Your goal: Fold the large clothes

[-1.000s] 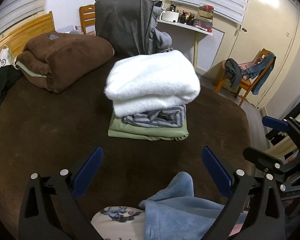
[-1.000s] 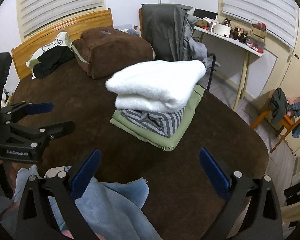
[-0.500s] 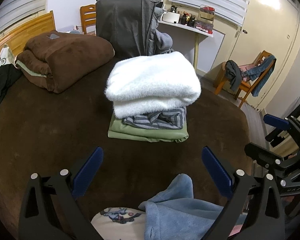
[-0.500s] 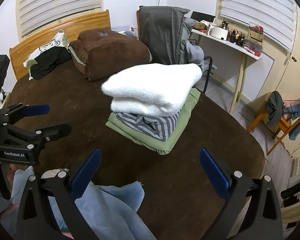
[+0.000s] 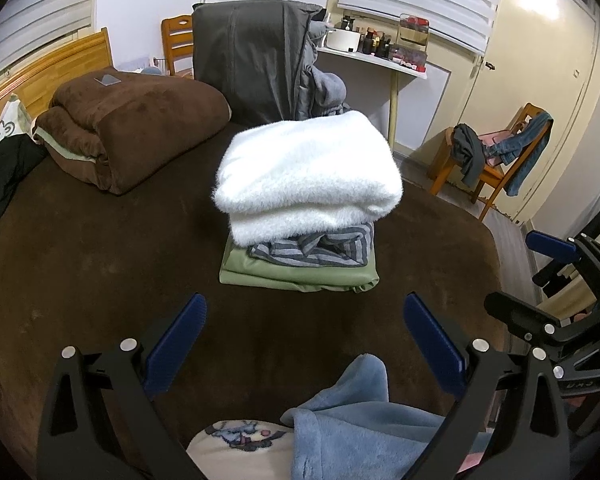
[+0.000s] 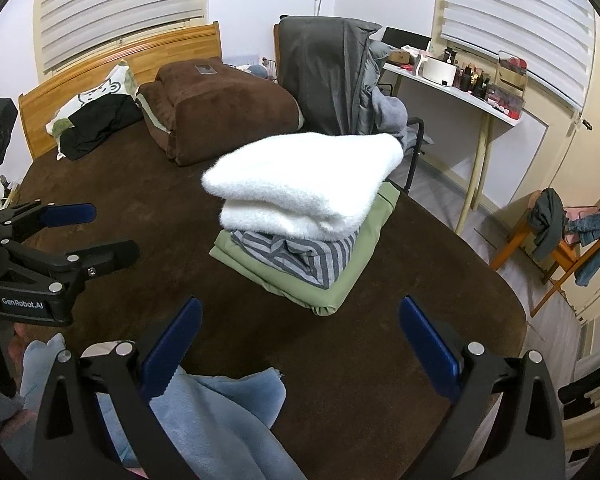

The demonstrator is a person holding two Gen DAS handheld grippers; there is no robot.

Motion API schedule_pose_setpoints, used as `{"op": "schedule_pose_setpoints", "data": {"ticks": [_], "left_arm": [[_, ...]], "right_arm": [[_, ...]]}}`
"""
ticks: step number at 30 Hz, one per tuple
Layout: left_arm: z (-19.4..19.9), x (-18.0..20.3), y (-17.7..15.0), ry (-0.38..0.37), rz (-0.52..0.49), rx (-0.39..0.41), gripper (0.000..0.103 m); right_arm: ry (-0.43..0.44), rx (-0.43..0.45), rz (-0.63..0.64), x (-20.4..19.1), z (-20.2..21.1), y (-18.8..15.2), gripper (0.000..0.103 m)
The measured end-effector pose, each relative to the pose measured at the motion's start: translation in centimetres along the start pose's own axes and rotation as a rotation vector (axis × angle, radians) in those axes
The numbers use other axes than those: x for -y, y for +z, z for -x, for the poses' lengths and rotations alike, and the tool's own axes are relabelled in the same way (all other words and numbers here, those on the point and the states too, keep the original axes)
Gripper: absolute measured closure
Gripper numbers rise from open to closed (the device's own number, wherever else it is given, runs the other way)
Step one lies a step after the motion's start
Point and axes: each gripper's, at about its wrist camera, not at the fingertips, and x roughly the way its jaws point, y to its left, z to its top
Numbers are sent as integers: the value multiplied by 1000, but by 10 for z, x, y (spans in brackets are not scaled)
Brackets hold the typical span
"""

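A light blue fleece garment lies bunched at the near edge of the brown bed, also in the right wrist view. My left gripper is open and empty just above it. My right gripper is open and empty over the garment's right part. A stack of folded clothes stands mid-bed: a white fluffy one on a grey striped one on a green one. The right gripper shows at the right in the left wrist view.
A folded brown blanket and a pillow with black cloth lie near the wooden headboard. A grey coat hangs on a chair behind the stack. A shelf with bottles and a chair with jeans stand right of the bed.
Both grippers have shifted slightly; the view drifts a little and the stack sits marginally lower in frame. Jaws stay open and the blue garment has not moved.
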Motion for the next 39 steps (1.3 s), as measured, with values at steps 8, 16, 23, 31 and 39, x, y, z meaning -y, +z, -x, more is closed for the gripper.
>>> {"op": "schedule_pose_setpoints", "data": {"ticks": [8,16,23,31,39], "left_arm": [[1,-1,1,-2,14,5,7],[0,-2,2,6,11,6,7],[0,2,2,5,-8,2,7],[-1,6,2,8,-12,11,7],[-2,8,2,14,-24,16,7]], "right_arm": [[3,-5,10,-1,-3,4,6],[8,-14,12,-2,-7,6,6],[4,-16,5,1,-10,3,6],[9,-21,12,3,-13,2,6],[10,-22,14,3,-15,5,6]]}}
